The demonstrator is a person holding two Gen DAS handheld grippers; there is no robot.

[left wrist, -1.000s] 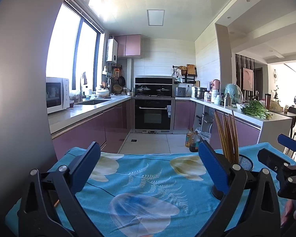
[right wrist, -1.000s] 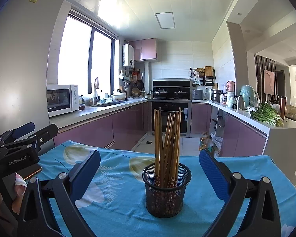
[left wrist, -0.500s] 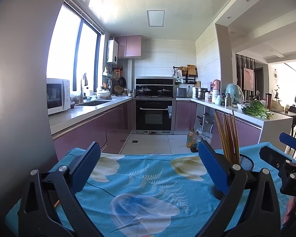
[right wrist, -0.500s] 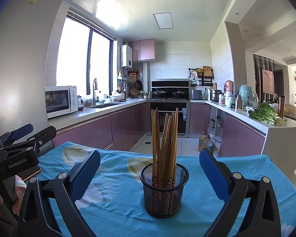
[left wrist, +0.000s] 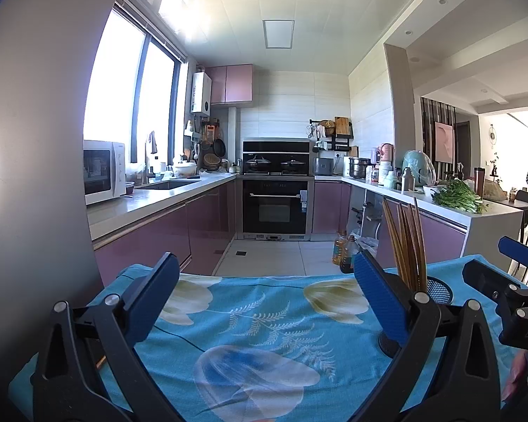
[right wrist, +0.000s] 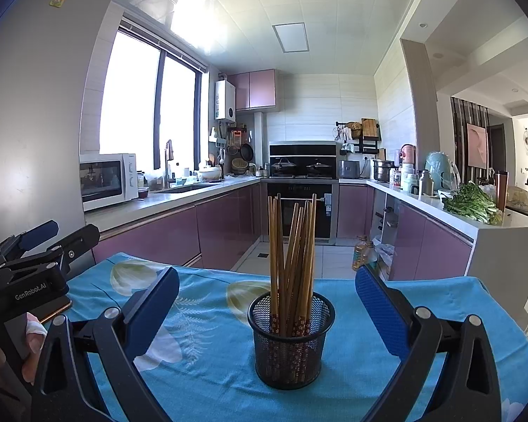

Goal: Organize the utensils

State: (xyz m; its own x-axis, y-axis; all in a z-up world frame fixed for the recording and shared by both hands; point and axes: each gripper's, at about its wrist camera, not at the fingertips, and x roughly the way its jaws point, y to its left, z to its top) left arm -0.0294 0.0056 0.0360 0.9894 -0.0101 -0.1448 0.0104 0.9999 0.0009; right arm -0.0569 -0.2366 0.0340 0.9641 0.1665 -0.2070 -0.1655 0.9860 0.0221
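A black mesh cup stands on the blue flowered tablecloth, holding several wooden chopsticks upright. My right gripper is open, its blue pads on either side of the cup and a little nearer than it. In the left wrist view the same cup and chopsticks show behind the right pad. My left gripper is open over bare cloth with nothing between its fingers. Each gripper appears at the edge of the other's view: the right gripper, the left gripper.
A phone-like dark slab lies on the cloth under the left gripper. A grey fridge wall rises close on the left. Beyond the table's far edge are the kitchen floor, purple cabinets, an oven and oil bottles.
Both views have tilted slightly upward. In the right wrist view the cup and chopsticks have drifted a little left toward the centre between the pads. Both grippers remain open.
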